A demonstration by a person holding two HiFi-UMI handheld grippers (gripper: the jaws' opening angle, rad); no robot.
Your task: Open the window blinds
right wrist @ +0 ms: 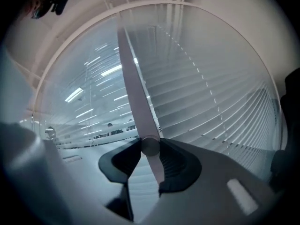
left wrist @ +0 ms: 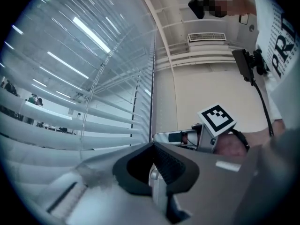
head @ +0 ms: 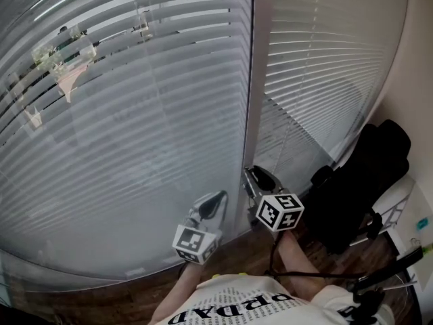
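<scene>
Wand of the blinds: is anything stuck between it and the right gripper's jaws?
Nothing visible is in the way. The wand sits right between the jaws of the right gripper, which close on it. The left gripper is off to one side, clear of the wand.

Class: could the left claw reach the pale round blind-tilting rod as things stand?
Probably yes: the left claw hovers beside the right claw, which grips the pale round rod. Nothing lies between them, but the left claw is shut.
</scene>
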